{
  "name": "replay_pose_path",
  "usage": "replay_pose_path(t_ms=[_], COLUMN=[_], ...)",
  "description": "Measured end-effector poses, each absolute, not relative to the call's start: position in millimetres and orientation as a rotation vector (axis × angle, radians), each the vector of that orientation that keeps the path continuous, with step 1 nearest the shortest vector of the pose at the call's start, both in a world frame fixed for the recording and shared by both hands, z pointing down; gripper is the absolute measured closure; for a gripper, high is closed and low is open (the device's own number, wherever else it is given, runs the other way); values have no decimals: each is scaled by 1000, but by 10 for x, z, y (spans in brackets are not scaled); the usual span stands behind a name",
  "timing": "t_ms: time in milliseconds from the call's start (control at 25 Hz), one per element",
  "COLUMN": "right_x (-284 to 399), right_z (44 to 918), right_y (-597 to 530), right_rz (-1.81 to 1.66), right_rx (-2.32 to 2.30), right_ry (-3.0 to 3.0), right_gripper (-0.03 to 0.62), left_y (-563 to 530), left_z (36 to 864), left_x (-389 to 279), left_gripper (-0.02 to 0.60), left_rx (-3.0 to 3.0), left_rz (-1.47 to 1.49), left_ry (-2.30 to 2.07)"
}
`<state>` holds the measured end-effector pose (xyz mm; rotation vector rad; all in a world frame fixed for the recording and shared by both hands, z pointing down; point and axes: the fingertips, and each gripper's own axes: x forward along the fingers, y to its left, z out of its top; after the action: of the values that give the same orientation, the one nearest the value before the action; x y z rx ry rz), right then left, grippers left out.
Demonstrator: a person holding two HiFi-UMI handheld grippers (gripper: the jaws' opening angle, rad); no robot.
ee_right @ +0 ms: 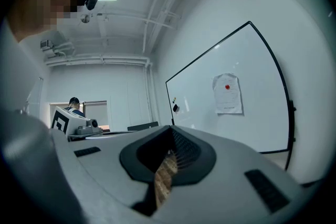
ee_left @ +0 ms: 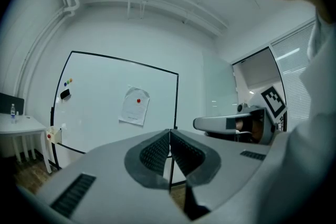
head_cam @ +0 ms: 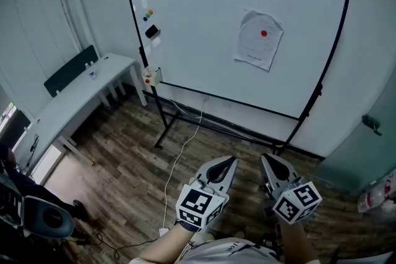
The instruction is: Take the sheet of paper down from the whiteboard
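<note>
A white sheet of paper (head_cam: 258, 39) hangs on the whiteboard (head_cam: 204, 40), pinned by a red round magnet (head_cam: 264, 33). The sheet (ee_left: 134, 105) also shows in the left gripper view and the sheet (ee_right: 228, 93) in the right gripper view, far ahead of both. My left gripper (head_cam: 230, 162) and right gripper (head_cam: 268, 159) are held level side by side, well short of the board. Both are shut with nothing between their jaws. The left gripper (ee_left: 169, 132) and the right gripper (ee_right: 171, 128) point toward the board.
The whiteboard stands on a black wheeled frame (head_cam: 162, 127) on a wood floor. A black eraser (head_cam: 151, 31) and small coloured magnets (head_cam: 148, 13) sit on its left side. A white table (head_cam: 74, 99) stands at the left wall. A white cable (head_cam: 179, 161) runs across the floor.
</note>
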<state>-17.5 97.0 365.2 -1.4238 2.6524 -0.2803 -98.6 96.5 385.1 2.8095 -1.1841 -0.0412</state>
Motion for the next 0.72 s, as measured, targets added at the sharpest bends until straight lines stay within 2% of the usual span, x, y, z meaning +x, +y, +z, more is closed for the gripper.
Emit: replay_pose_path(t_ms=[360,720], right_x=[-142,64], right_z=[3672,3749], right_y=[877,170], right_rz=[-241,-261], right_rx=[-1496,-1438], right_ry=[2636,2641], right_gripper=[580,580], left_y=[877,246], left_z=[3956,4028], left_x=[-1033,-806], left_gripper=[568,568], left_rx=[2818,2805], left_rz=[-25,9], left_ry=[-1151,-1184])
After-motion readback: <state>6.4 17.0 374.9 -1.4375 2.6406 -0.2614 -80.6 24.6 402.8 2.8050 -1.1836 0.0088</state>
